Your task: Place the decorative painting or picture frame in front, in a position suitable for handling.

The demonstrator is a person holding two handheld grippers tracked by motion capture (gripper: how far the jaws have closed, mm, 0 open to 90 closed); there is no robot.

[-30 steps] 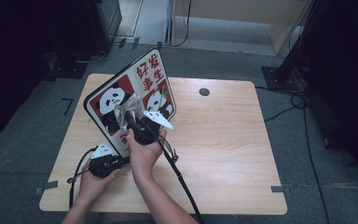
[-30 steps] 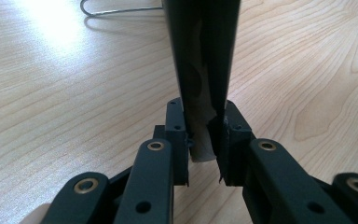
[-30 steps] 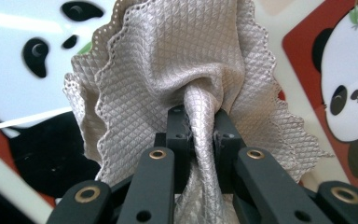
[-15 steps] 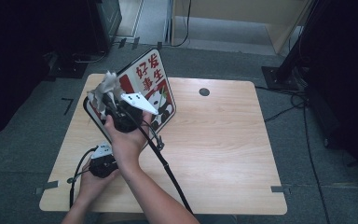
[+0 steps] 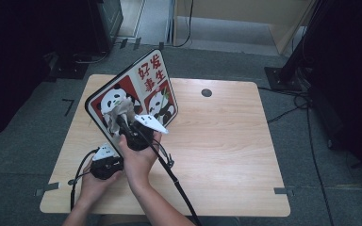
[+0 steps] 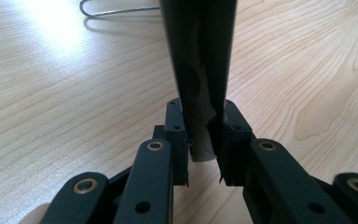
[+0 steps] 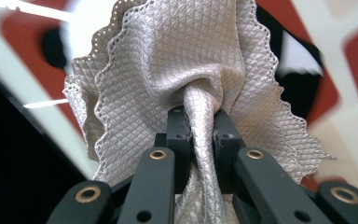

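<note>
At the table's near edge, the left gripper point(image 5: 104, 165) has its jaws clamped on the bottom edge of a panda-printed board point(image 5: 136, 96), holding it tilted upright on the wooden table point(image 5: 226, 141). Beyond it, the right gripper point(image 5: 125, 129), jaws pinched on a bunched grey cloth point(image 7: 186, 60), presses the cloth against the board's face. Pushing too hard could twist the board loose. The left gripper view alone reveals that narrow edge grip; the high view shows the printed front.

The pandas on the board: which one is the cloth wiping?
The left panda, on the red panel; the cloth in the right gripper overlaps it. The other panda sits uncovered.
</note>
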